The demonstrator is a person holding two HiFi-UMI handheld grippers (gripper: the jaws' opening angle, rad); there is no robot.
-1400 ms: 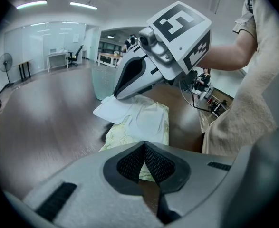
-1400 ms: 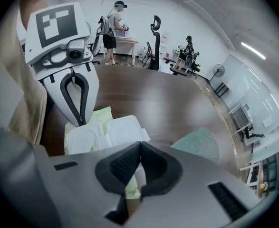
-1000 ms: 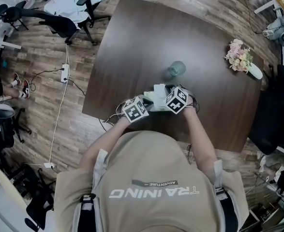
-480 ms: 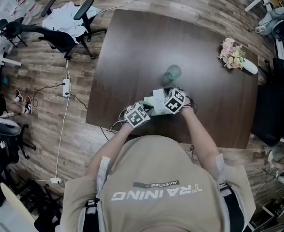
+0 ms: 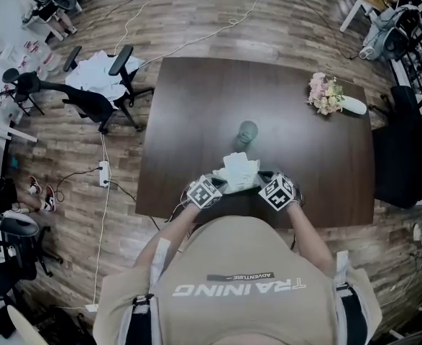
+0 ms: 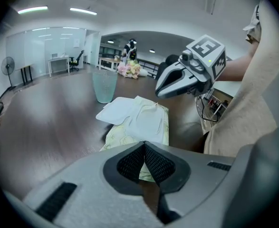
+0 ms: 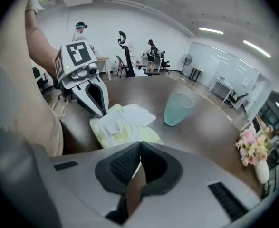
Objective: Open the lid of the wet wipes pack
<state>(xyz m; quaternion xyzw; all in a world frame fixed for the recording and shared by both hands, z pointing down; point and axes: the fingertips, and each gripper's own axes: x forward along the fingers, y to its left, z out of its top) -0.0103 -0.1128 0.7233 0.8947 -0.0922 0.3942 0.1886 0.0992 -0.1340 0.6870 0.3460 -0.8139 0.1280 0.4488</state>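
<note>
Head view: cup point(image 5: 247, 131) just beyond wipes pack point(image 5: 239, 172); flowers point(image 5: 324, 93) well apart.

your head camera sits high over your shoulders, looking steeply down on the whole table point(image 5: 196, 99) and the floor point(image 5: 67, 221) around it. the camera on your left gripper point(image 5: 220, 184) rides low and close, facing across to your right, and the one on your right gripper point(image 5: 262, 180) faces back the other way. all three catch the wet wipes pack point(image 5: 239, 171) and the cup point(image 5: 247, 131).
</note>
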